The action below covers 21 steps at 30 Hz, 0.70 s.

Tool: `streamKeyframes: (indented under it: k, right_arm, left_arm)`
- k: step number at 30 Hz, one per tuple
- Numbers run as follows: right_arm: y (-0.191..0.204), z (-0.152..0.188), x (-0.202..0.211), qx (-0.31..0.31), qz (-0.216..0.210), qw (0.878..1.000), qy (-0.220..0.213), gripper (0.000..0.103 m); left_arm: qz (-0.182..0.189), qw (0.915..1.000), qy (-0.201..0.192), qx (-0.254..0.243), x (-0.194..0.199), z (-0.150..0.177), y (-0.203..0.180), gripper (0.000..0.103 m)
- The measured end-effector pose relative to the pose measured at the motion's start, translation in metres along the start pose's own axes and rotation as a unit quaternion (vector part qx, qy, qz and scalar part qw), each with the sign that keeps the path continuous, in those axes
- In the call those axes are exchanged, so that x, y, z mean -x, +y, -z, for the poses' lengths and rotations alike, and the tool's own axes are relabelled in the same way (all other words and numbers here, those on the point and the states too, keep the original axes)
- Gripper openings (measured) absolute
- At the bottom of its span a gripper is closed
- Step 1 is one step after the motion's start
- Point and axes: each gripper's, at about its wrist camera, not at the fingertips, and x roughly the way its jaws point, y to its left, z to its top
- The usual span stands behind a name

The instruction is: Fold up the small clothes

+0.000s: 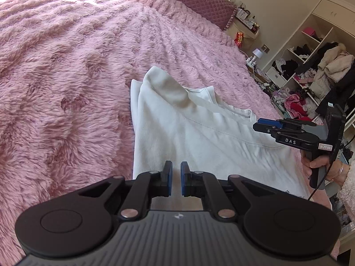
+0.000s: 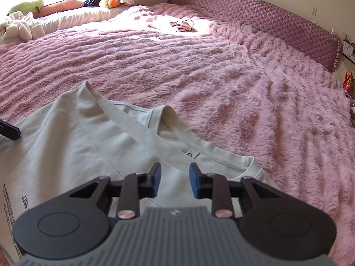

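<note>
Below and ahead of both tongs, a white shirt [image 2: 88, 146] lies on the pink bed [image 2: 244, 88]. Its long axis runs from collar [image 2: 168, 133], farthest away, back under the tongs. Right tongs [image 2: 174, 179] are nearer the collar, parted and empty. Left tongs [image 1: 176, 177] are nearly together, holding nothing.

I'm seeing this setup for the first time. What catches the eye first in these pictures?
A white T-shirt lies partly folded at the near edge of a fluffy pink blanket that covers the whole bed. The left gripper and right gripper hover just above the shirt, neither holding cloth. A quilted mauve headboard runs along the far side.
</note>
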Motion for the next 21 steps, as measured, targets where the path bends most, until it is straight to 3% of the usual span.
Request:
streamKeyframes:
  k: [9, 10, 11, 13, 17, 21]
  right_arm:
    - [-0.009, 0.005, -0.039, 0.020, -0.006, 0.999, 0.043, 0.024]
    - [-0.009, 0.005, -0.042, 0.020, -0.009, 0.999, 0.049, 0.018]
    - [-0.010, 0.005, -0.043, 0.016, -0.018, 0.998, 0.055, 0.000]
    - [-0.007, 0.007, -0.045, 0.019, -0.033, 0.997, 0.066, 0.000]
    - [-0.005, 0.007, -0.037, 0.029, -0.027, 0.998, 0.053, 0.000]
    - [-0.017, -0.004, -0.022, 0.006, 0.014, 1.000, 0.003, 0.000]
  left_arm:
    - [-0.017, 0.9997, 0.011, -0.017, -0.008, 0.003, 0.002, 0.012]
    - [-0.021, 0.9995, 0.013, -0.022, -0.010, 0.004, 0.000, 0.012]
    - [-0.022, 0.9993, 0.013, -0.026, -0.011, 0.005, -0.002, 0.012]
    - [-0.022, 0.9993, 0.014, -0.027, -0.013, 0.005, -0.002, 0.012]
    - [-0.021, 0.9994, 0.013, -0.024, -0.014, 0.005, -0.001, 0.012]
    - [-0.019, 0.9995, 0.013, -0.023, -0.014, 0.006, 0.000, 0.012]
